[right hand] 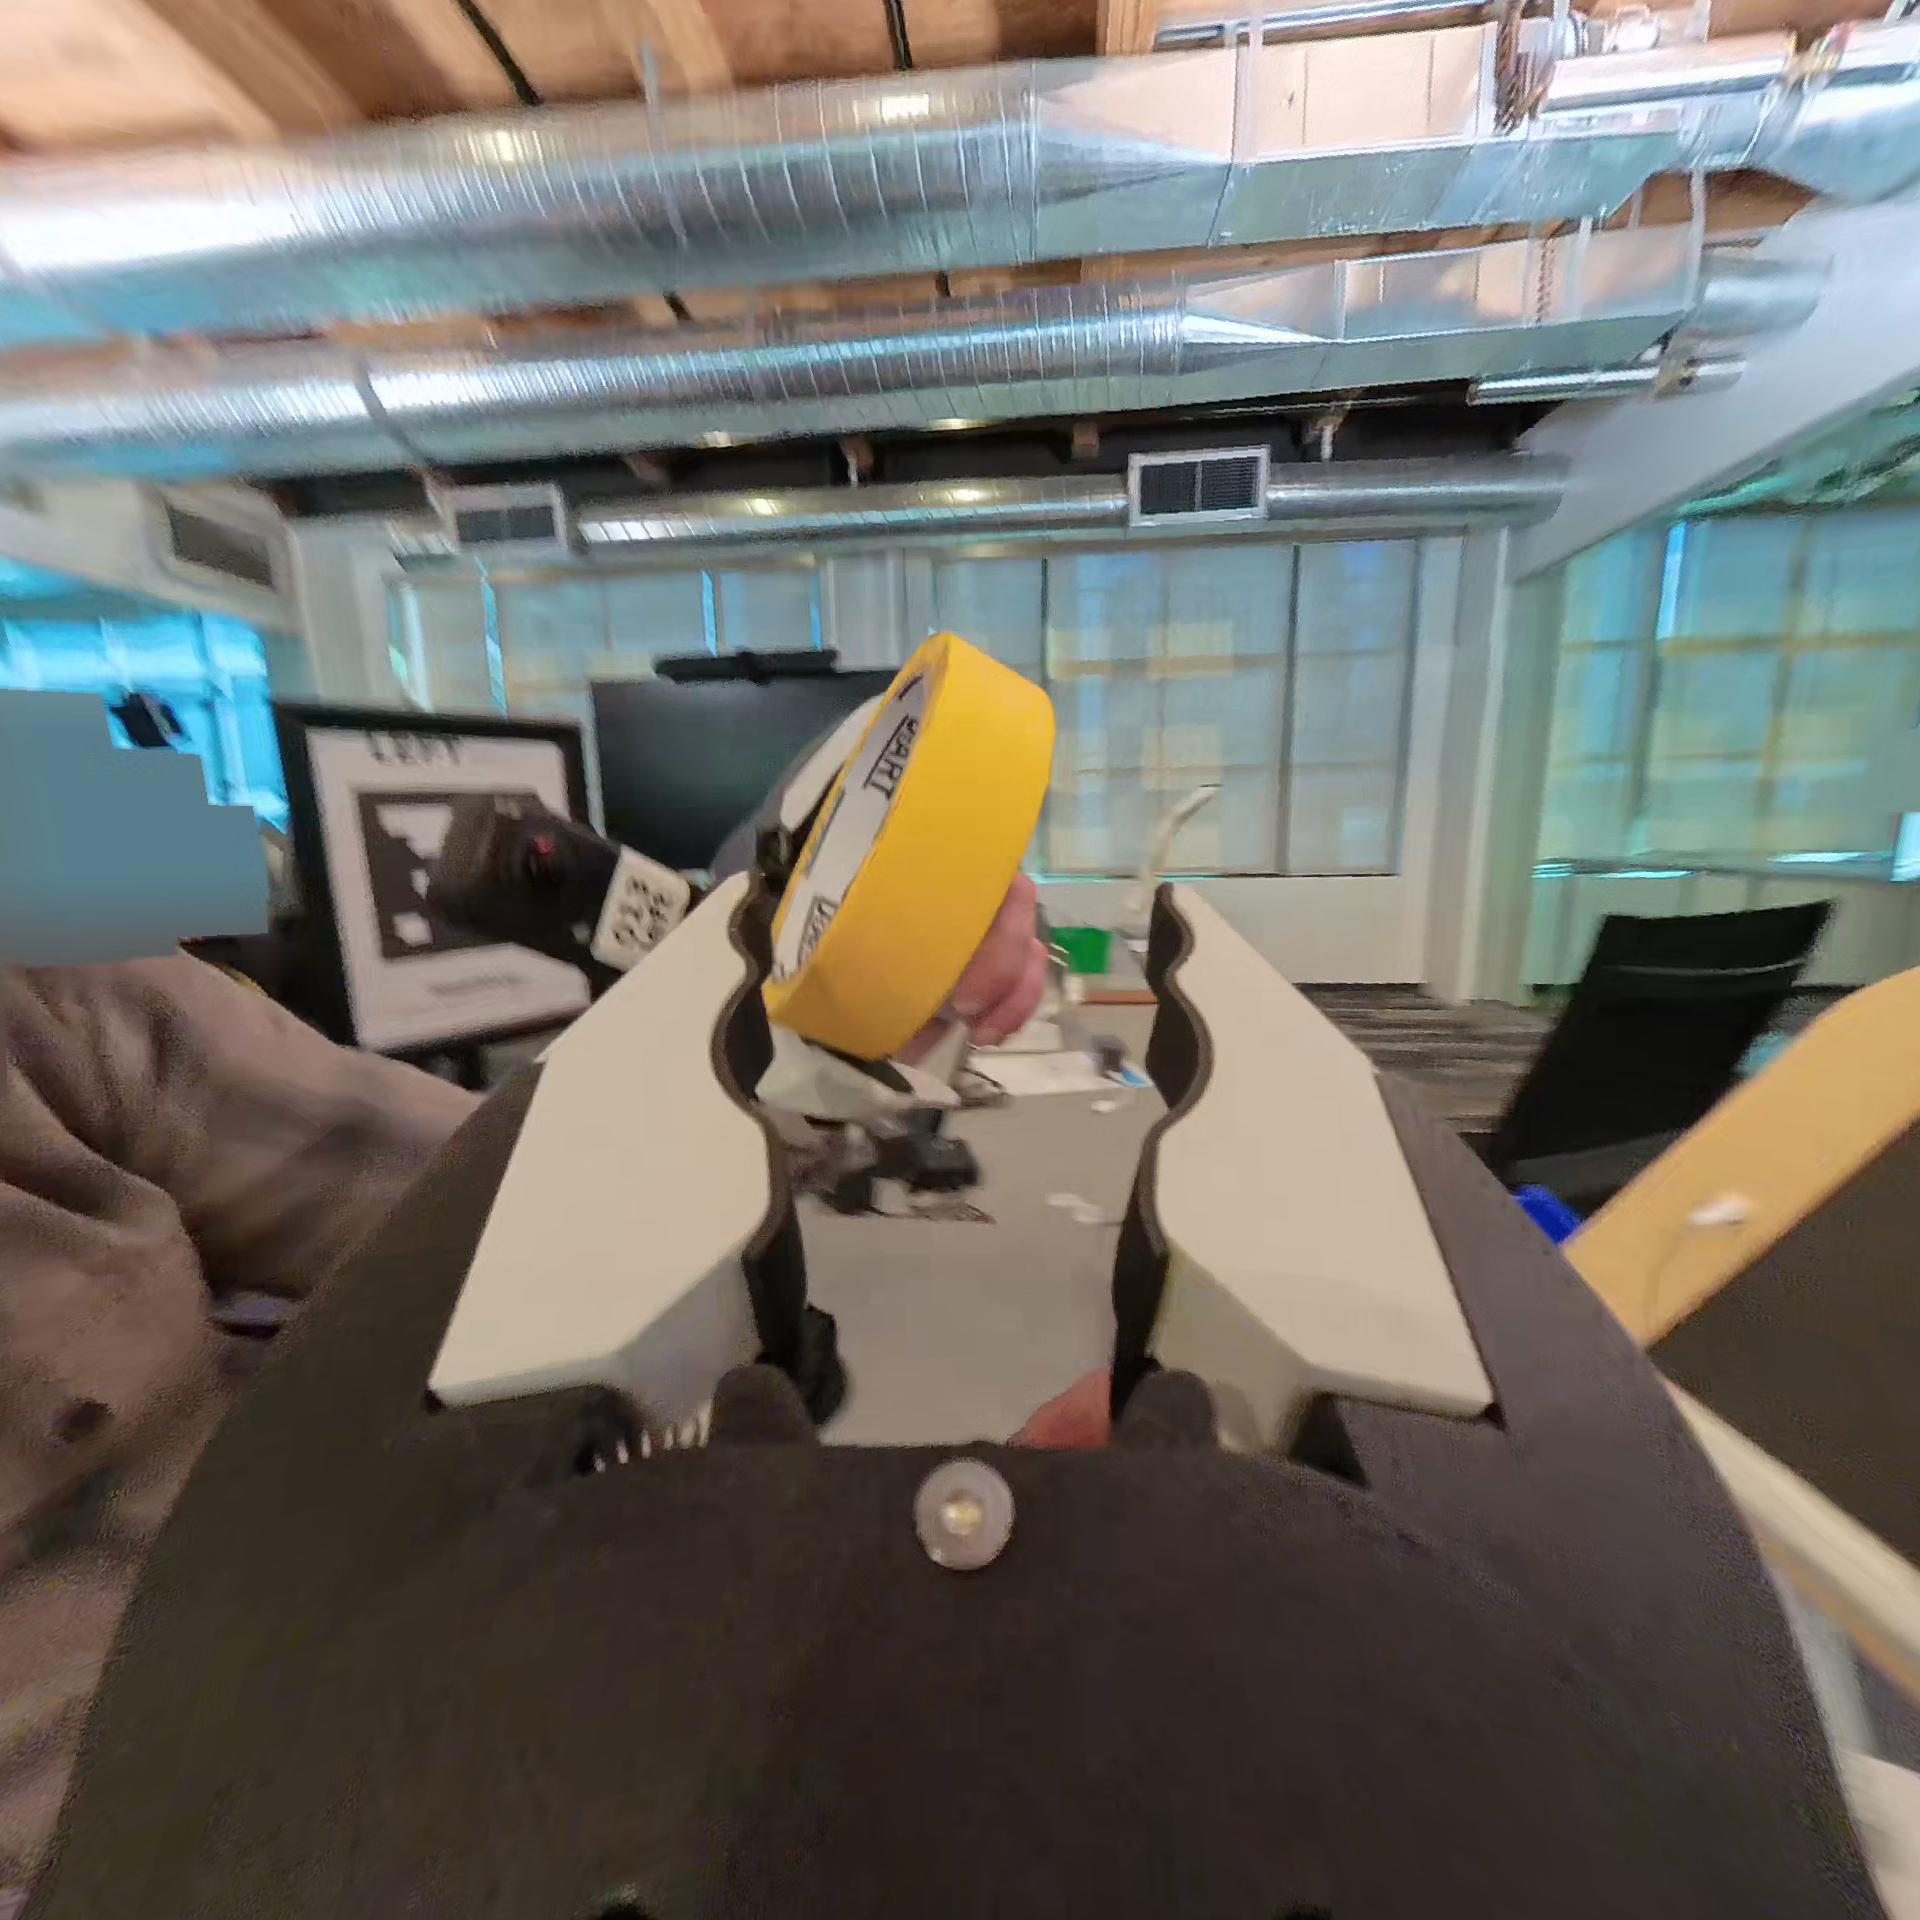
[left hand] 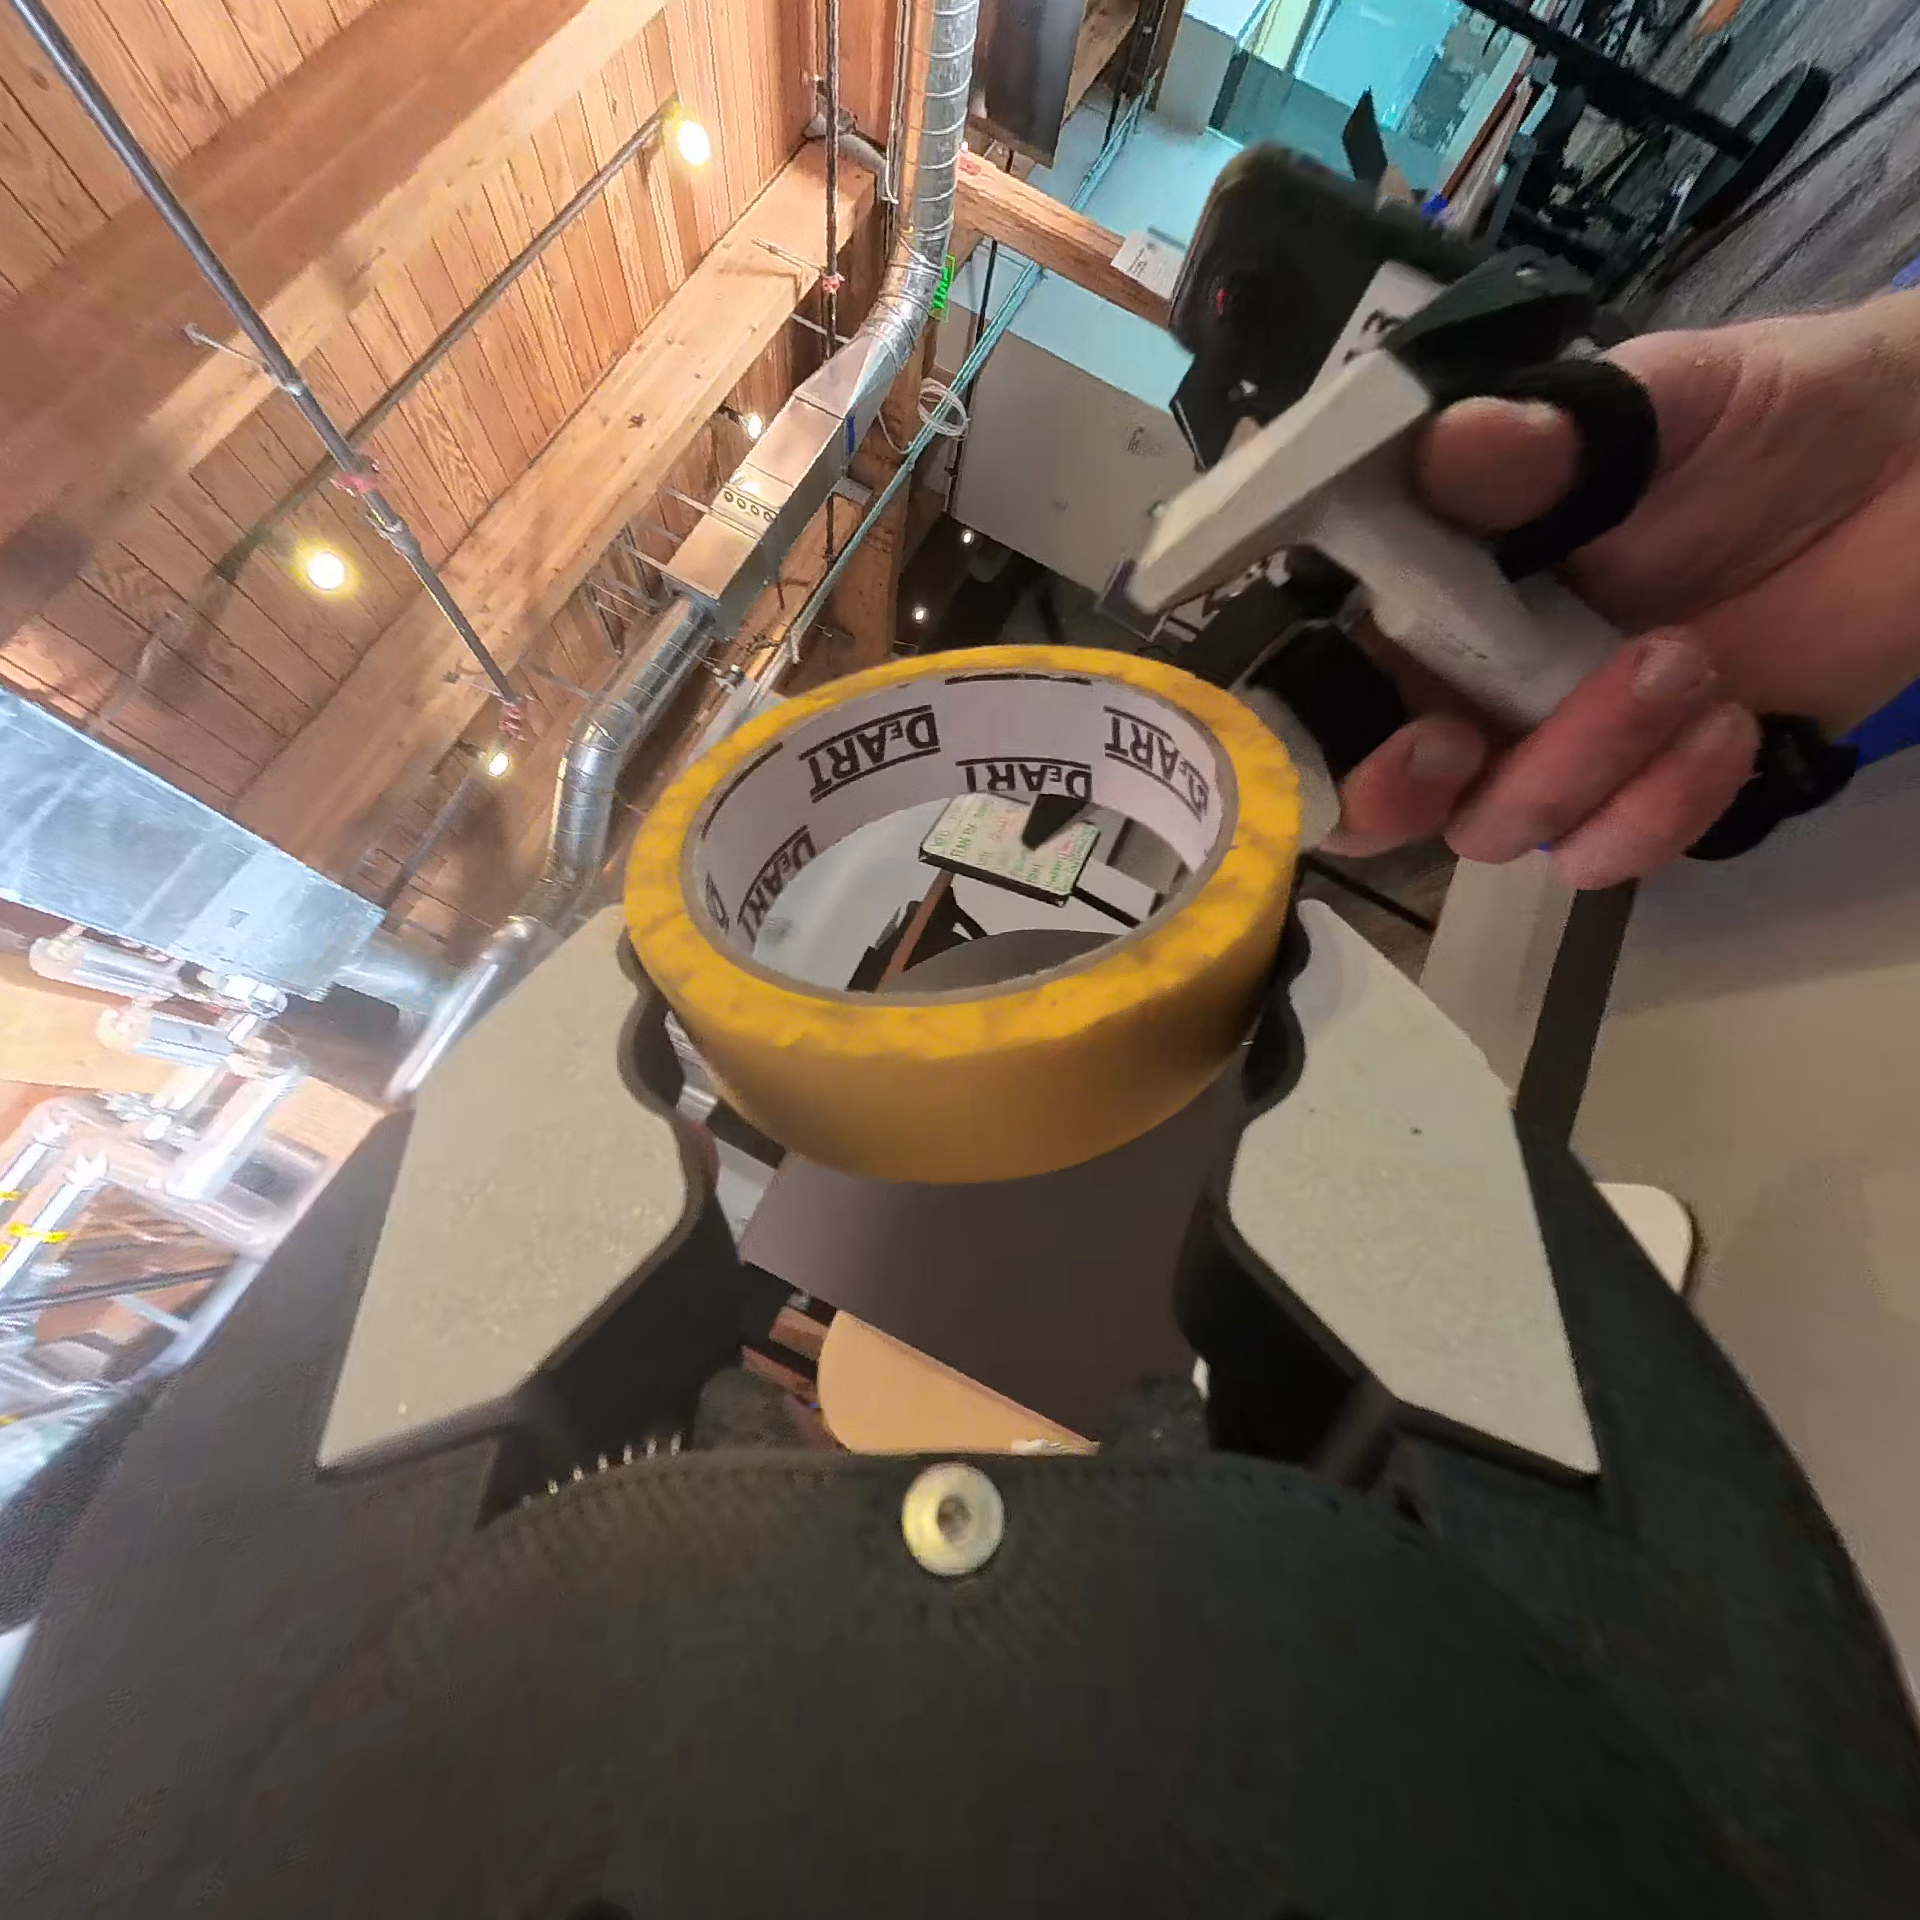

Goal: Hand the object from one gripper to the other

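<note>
A yellow tape roll [left hand: 961, 1081] with a white printed core is clamped across its width between the fingers of my left gripper [left hand: 961, 935]. The roll is held up in the air, with its hole facing the camera. My right gripper [left hand: 1216, 675], held by a hand [left hand: 1714, 582], comes in from the upper right with its tips at the roll's far right rim. In the right wrist view my right gripper [right hand: 961, 935] is open. The tape roll [right hand: 935, 852] sits tilted between its tips, close to the left finger [right hand: 665, 1091]. Behind the roll show parts of the left gripper and a hand [right hand: 1008, 966].
Both views tilt up toward a wooden ceiling with metal ducts [right hand: 935, 187]. Behind the roll are a dark monitor [right hand: 717, 769], a framed black-and-white marker board [right hand: 447, 862] and a black chair [right hand: 1662, 1049]. A wood-edged panel [right hand: 1745, 1132] is close on the right, and a person's clothing [right hand: 125, 1195] on the left. The grippers are tip to tip, or close to it.
</note>
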The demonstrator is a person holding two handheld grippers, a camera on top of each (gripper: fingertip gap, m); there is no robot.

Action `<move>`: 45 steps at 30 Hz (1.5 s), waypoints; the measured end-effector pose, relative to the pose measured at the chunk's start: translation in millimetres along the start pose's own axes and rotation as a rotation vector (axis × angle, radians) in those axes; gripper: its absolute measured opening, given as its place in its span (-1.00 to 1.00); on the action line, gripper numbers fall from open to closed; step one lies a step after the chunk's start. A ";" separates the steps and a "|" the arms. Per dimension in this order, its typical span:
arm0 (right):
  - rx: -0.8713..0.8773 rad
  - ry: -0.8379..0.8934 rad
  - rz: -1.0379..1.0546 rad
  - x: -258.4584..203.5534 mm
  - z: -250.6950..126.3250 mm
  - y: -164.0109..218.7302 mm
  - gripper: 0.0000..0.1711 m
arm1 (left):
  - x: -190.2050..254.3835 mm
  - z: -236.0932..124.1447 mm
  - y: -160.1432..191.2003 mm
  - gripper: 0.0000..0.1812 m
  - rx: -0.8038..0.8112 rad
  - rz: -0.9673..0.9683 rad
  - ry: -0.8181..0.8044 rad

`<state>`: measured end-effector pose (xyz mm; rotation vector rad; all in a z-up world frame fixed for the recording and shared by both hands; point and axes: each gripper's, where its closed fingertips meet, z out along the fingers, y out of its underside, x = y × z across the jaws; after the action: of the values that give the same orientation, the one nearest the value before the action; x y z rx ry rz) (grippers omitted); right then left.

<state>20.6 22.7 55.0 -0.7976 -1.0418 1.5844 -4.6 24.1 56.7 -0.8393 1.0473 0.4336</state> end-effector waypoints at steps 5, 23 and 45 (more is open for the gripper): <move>-0.190 0.146 -0.504 -2.7 -12.6 -3.9 0.04 | -12.2 -4.2 -1.8 0.17 -0.003 -0.132 0.110; -0.501 0.457 -1.875 -10.0 9.9 14.2 0.35 | 23.5 -23.4 -18.9 0.19 0.104 -1.031 0.940; -0.408 0.338 -1.619 -20.6 37.5 66.9 -0.71 | 70.1 -60.1 22.8 0.19 -0.179 -0.977 1.210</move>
<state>-33.9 -12.0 8.7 -0.2137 -1.2047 -0.1331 -22.8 -13.3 -28.8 -1.7109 1.4886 -0.9535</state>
